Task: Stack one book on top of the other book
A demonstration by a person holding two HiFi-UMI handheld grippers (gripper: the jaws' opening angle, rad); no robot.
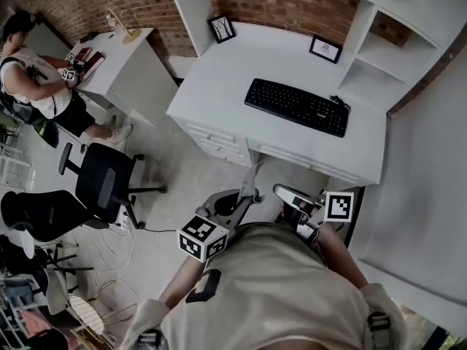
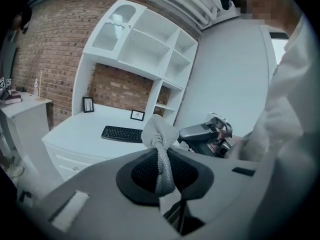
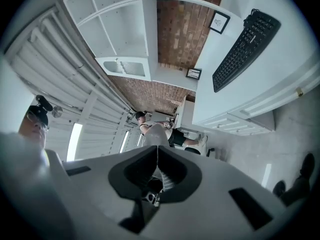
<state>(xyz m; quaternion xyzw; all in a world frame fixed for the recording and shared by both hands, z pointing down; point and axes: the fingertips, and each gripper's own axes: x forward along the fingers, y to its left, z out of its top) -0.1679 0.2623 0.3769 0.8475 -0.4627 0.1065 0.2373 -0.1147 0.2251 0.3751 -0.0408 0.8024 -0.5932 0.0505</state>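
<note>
At the far left, another person (image 1: 36, 79) leans at a small white table (image 1: 135, 68). What look like the books (image 1: 92, 58) lie on its left end, touching each other, though we cannot tell whether one sits on the other. They are well apart from both of our grippers. Nearer to us on that side, a black office chair (image 1: 102, 181) stands on the floor.

We hold the left gripper (image 2: 159, 136) close to the body, pointing up toward the white desk (image 1: 241, 71). Its fingers are pressed together from base to tip, with nothing between them.

On the desk a black keyboard (image 1: 297, 106) lies right of centre. One small frame (image 1: 222, 28) stands at the far left of the desk and another frame (image 1: 325, 48) at the far right, both against the brick wall.

The right gripper (image 3: 156, 144) is just beside the left one, also near our chest. Its fingers meet in a thin seam and grip nothing.
</note>
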